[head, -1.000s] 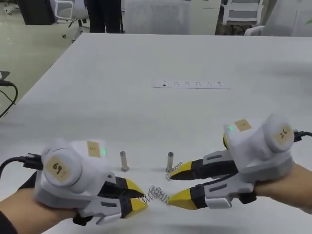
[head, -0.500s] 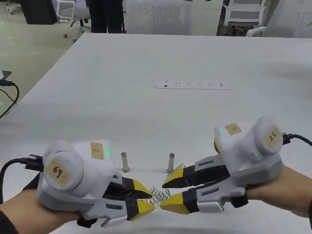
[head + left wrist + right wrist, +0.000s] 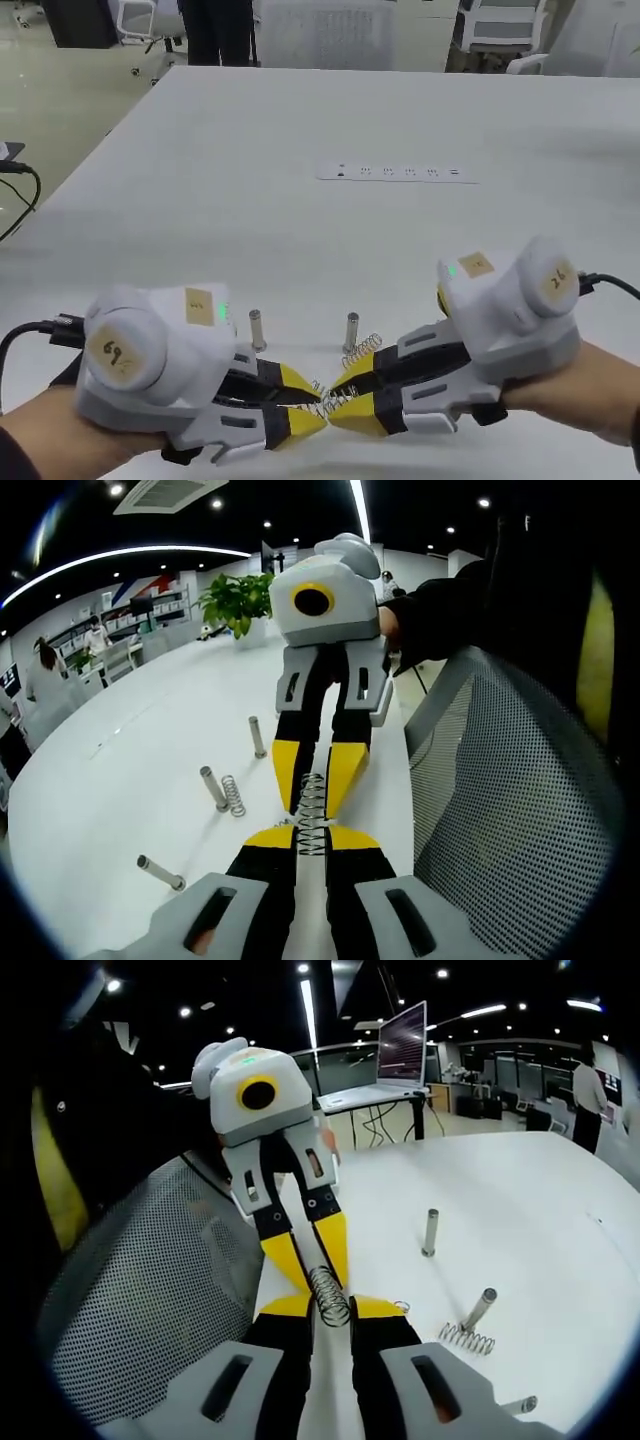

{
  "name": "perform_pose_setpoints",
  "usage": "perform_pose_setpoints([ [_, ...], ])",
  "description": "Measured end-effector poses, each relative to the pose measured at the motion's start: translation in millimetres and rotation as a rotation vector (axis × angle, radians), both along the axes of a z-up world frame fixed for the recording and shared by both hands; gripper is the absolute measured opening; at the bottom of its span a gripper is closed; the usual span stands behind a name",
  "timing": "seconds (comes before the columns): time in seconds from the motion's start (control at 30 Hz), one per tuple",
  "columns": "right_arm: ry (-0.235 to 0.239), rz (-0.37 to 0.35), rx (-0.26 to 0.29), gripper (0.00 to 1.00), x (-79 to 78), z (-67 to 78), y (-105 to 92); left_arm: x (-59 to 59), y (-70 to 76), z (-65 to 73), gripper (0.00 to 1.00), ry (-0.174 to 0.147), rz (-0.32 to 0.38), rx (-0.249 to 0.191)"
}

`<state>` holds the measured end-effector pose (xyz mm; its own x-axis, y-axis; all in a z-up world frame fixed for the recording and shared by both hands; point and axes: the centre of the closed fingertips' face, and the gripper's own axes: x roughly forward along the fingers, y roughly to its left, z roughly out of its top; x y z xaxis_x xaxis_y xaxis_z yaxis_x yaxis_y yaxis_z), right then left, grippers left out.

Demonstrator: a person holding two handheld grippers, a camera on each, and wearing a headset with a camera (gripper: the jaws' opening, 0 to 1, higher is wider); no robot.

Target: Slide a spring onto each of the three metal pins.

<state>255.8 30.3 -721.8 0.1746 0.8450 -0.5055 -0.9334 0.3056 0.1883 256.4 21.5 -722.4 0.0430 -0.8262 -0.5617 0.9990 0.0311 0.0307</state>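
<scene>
A loose steel spring point(image 3: 322, 401) hangs between my two grippers at the table's near edge. My left gripper point(image 3: 310, 403) is shut on one end of the spring point(image 3: 312, 815), and my right gripper point(image 3: 338, 400) is shut on the other end point(image 3: 328, 1296); their yellow tips nearly touch. Two upright metal pins point(image 3: 256, 330) point(image 3: 351, 331) stand just beyond the tips. A second spring point(image 3: 362, 349) lies on the table against the right-hand pin. In the left gripper view three pins point(image 3: 257, 736) point(image 3: 211, 786) point(image 3: 160, 872) stand in a row, with that second spring point(image 3: 233, 795) beside the middle one.
A white power strip point(image 3: 396, 173) lies further back on the white table point(image 3: 300, 220). Office chairs point(image 3: 495, 25) stand beyond the far edge. A black cable point(image 3: 25, 335) trails from the left gripper. A mesh chair back point(image 3: 510, 780) is close behind me.
The right gripper has moved left and its jaws have shut on the free end of the spring held by the left gripper. Pins and the other spring have not moved.
</scene>
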Motion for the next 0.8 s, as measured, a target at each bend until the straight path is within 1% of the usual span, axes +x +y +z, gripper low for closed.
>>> perform_pose_setpoints([
  [0.13,-0.006,0.016,-0.016,0.10,-1.5,4.4,3.7,-1.5,-0.2,-1.6,0.02,0.001,-0.006,0.006],
  [0.23,-0.027,0.038,-0.049,0.09,-2.8,6.7,7.1,-1.7,-0.5,-2.0,0.02,0.004,-0.007,0.007],
  [0.33,-0.039,0.059,-0.089,0.09,-4.4,8.7,11.3,-2.7,-0.5,-2.7,0.02,0.005,-0.010,0.011],
  [0.43,-0.046,0.078,-0.155,0.09,-4.6,6.1,10.7,-3.1,-0.6,-3.7,0.02,0.003,-0.012,0.015],
  [0.5,-0.052,0.088,-0.172,0.09,-5.3,5.9,11.7,-3.2,-0.5,-4.0,0.02,0.004,-0.013,0.016],
  [0.53,-0.041,0.085,-0.197,0.09,-5.0,3.7,10.0,-2.9,-0.4,-4.2,0.02,0.001,-0.012,0.018],
  [0.57,-0.036,0.087,-0.210,0.09,-5.2,2.8,9.4,-2.8,-0.3,-4.4,0.02,0.000,-0.012,0.018],
  [0.6,-0.046,0.095,-0.210,0.09,-5.0,3.7,10.9,-2.9,-0.2,-4.4,0.02,0.000,-0.012,0.019],
  [0.7,-0.040,0.101,-0.236,0.09,-5.3,3.0,10.7,-2.7,-0.1,-4.7,0.02,0.002,-0.011,0.019],
  [0.8,-0.032,0.108,-0.274,0.09,-5.4,1.5,9.2,-2.5,-0.1,-4.8,0.02,-0.002,-0.012,0.018],
])
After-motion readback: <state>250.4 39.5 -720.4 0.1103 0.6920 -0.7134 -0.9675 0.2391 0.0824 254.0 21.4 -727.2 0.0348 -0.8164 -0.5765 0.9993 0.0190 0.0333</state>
